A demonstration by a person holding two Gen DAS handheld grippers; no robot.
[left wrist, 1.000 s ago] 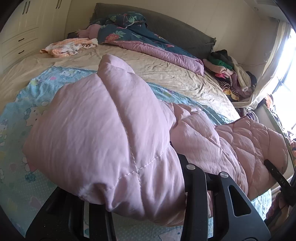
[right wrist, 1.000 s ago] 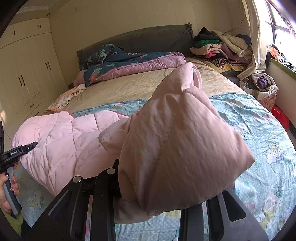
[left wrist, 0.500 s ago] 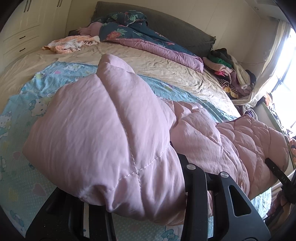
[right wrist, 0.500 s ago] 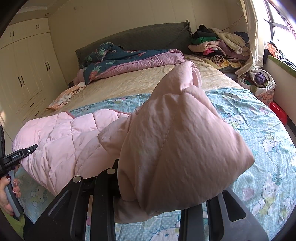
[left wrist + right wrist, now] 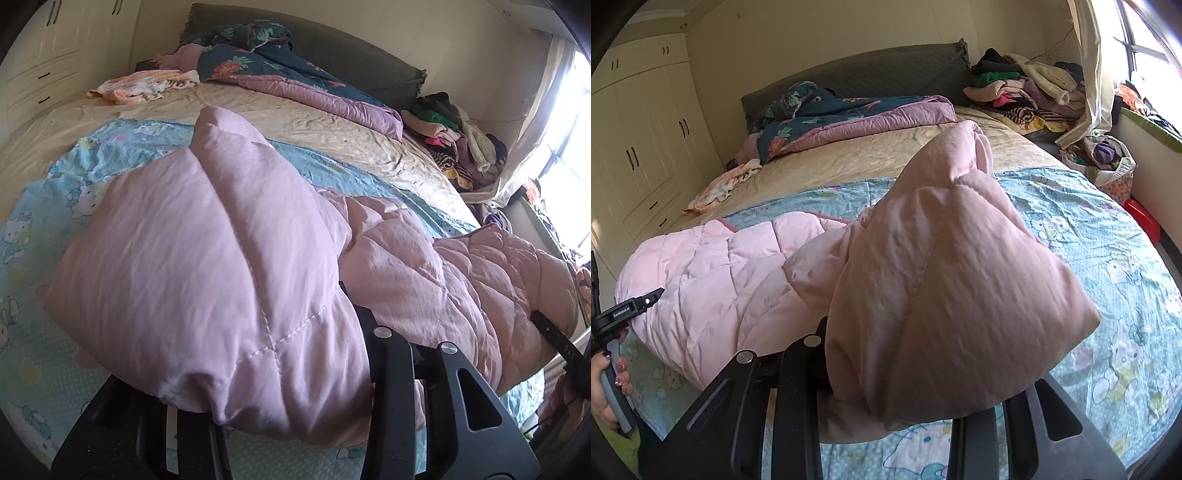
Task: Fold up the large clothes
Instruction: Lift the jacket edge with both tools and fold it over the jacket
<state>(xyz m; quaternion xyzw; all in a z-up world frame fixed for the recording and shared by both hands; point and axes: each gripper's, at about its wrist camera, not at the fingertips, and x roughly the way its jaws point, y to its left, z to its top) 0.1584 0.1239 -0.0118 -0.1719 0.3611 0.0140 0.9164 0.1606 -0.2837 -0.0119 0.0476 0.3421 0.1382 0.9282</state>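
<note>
Pink quilted coat (image 5: 229,266) held above the blue cartoon-print sheet (image 5: 1108,236) on the bed (image 5: 332,129).
Left gripper (image 5: 266,398) and right gripper (image 5: 886,398) each clench a bunched coat end; the middle sags onto the sheet.

Pale pink quilted jacket (image 5: 229,266), light blue cartoon-cat sheet (image 5: 1108,229), dark teal floral duvet (image 5: 251,55), lilac lining, perhaps.

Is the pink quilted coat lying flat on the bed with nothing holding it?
No, the left gripper and the right gripper each clamp a bunched end of the pink quilted coat above the blue cartoon sheet.
</note>
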